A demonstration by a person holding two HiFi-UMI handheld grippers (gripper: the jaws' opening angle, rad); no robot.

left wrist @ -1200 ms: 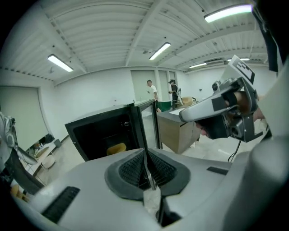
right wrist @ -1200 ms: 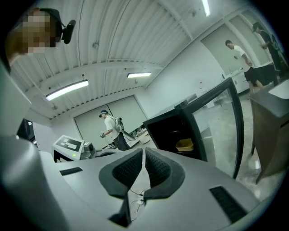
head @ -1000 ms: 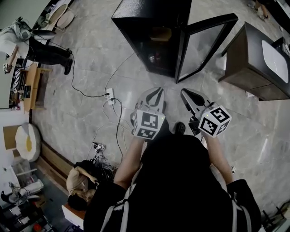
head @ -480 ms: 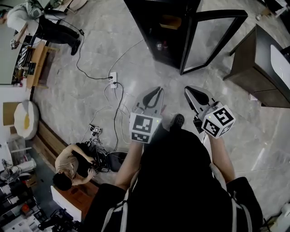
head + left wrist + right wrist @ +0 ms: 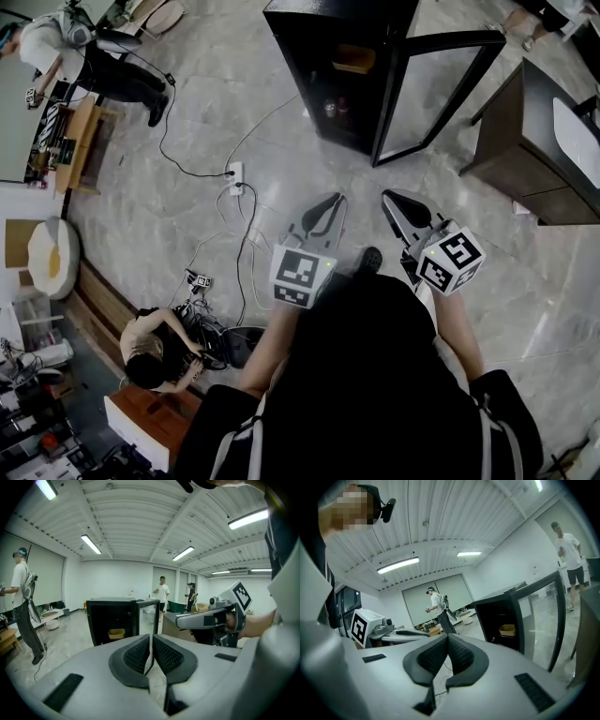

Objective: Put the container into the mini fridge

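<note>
Head view: container (image 5: 354,58) far from fingers (image 5: 322,212)

The floor (image 5: 178,197) is glossy, polished grey stone-look tile. The mini fridge (image 5: 319,23) has a matt black shell and a clear glass door (image 5: 431,84). The left gripper (image 5: 330,199) and right gripper (image 5: 389,196) are smooth matt grey plastic with black, finely textured pads (image 5: 135,654).

Tan container (image 5: 354,58) sits inside the open black mini fridge (image 5: 305,52).
</note>
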